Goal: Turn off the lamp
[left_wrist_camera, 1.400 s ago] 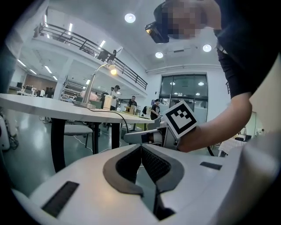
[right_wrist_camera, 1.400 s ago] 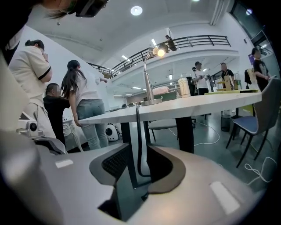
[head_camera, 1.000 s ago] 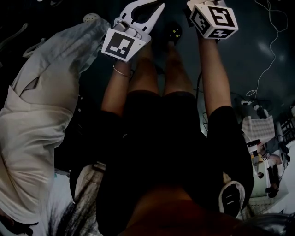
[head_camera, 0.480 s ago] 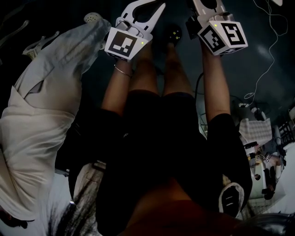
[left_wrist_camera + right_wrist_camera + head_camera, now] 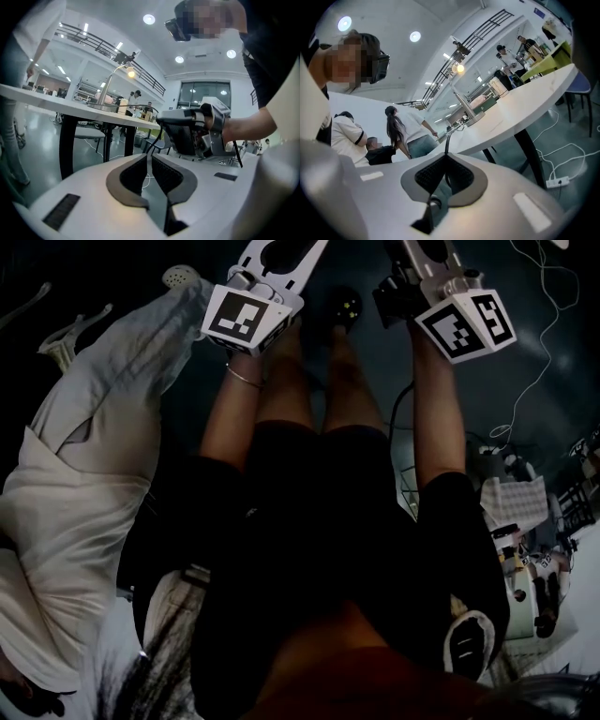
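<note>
The lamp (image 5: pixel 131 73) stands lit on a long white table (image 5: pixel 70 110); its thin stem bends over to a glowing head. In the right gripper view the lamp (image 5: pixel 460 68) rises from a round base, far beyond the jaws. My left gripper (image 5: pixel 148 155) has its pads drawn together with nothing between them. My right gripper (image 5: pixel 445 157) is shut and empty, with its tips meeting. Both are held up in front of me, well short of the table. In the head view the left gripper (image 5: pixel 281 254) and the right gripper (image 5: pixel 427 254) sit at the top edge. From the left gripper view, the right gripper (image 5: pixel 187 131) shows in a hand.
Black table legs (image 5: pixel 68 140) stand ahead of me. A white cable and power strip (image 5: pixel 560 180) lie on the floor under the table. People (image 5: pixel 408 131) stand beyond it. In the head view, a person in light clothes (image 5: pixel 75 484) is at my left, with clutter (image 5: pixel 525 521) at my right.
My right gripper has risen and rolled; its marker cube now tilts and sits further right in the head view. The left gripper has hardly moved.
</note>
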The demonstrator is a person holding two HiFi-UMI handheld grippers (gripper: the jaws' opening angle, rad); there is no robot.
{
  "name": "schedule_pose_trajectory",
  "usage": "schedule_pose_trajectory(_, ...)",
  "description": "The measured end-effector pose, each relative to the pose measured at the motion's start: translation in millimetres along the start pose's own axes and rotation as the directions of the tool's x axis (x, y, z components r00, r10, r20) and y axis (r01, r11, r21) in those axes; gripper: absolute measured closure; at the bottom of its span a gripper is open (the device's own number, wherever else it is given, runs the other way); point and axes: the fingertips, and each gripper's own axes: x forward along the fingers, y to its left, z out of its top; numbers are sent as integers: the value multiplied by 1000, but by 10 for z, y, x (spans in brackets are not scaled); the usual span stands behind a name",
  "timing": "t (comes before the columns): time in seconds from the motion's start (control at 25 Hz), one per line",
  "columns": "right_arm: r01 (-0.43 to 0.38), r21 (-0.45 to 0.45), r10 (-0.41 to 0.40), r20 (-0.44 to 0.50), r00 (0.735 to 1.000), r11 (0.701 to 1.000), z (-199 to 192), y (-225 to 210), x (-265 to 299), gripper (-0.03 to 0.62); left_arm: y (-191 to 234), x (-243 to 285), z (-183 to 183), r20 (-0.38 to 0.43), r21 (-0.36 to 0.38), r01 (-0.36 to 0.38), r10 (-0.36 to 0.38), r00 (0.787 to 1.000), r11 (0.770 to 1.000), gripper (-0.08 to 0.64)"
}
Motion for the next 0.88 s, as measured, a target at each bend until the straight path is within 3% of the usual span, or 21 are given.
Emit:
schedule_pose_trajectory(0.12,-40,57,38,27,999,998,110,101,16,581,5,71,21,-16,22,22,-21,1000,1000,480)
schedule_pose_trajectory(0.32,-96,99,90,57,994,990,238,230,49,581,-72,194,166,-15,117,51,-50,999,992,480)
schedule_pose_trajectory(0.68,-91,136,82,67,994,986,188,213,19,581,-198,395,405,2,201,93,-96,995,975,480)
schedule_pose_trajectory(0.88,-95,176,84,68,994,980,124,214,14,580,-226,416,428,6,209,92,-96,995,974,482)
